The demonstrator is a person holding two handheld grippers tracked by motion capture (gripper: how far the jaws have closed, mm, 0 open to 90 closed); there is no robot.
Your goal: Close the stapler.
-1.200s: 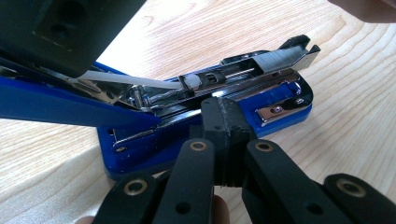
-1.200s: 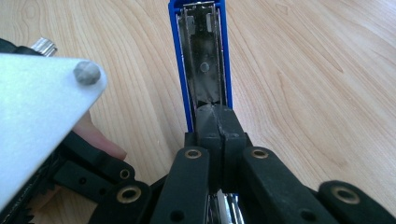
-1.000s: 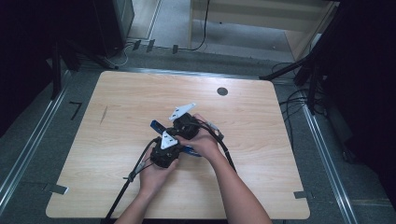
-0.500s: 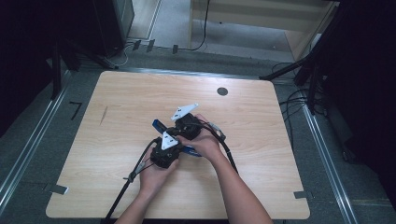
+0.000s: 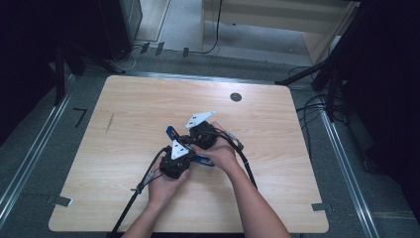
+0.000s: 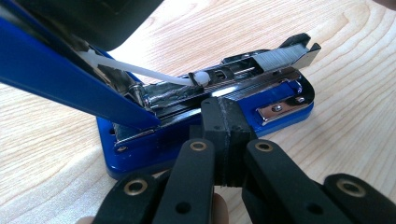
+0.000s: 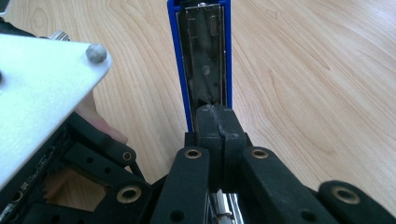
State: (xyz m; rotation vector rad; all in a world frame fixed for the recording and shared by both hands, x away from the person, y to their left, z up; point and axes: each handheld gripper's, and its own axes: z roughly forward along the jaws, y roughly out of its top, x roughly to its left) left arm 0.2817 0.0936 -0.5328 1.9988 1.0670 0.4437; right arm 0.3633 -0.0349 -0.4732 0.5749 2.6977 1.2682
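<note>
A pale wood-grain counter [image 5: 277, 163] stands on a grey floor with dark equipment and loose cables around it, and a small round black mark [image 5: 236, 97] sits near its far edge. Just nearer the person than the counter's middle lies a blue metal stapler [image 6: 205, 126], hinged wide open: its blue base [image 6: 285, 109] rests flat on the wood, and its blue top cover [image 7: 201, 60] is swung up and away from the base. The left tool [image 6: 224, 140] has its black jaws pressed together at the near side of the base, against the chrome staple channel [image 6: 224, 91], apparently pinning it to the counter; whether they pinch the base's edge or only press on it I cannot tell. The right tool [image 7: 216, 135] has its jaws closed on the free end of the raised cover, holding it up. In the high view the two tools meet at the stapler, the left tool [image 5: 174, 161] on the side toward the person and the right tool [image 5: 198, 136] just beyond it. The stapler's long axis runs across the left tool's view, with a strip of silver staples [image 6: 285, 52] showing at the front end, well away from the hinge. Any closing or further opening likely turns on that hinge: the right tool has the cover, while the left is nearer the base and the staples.
</note>
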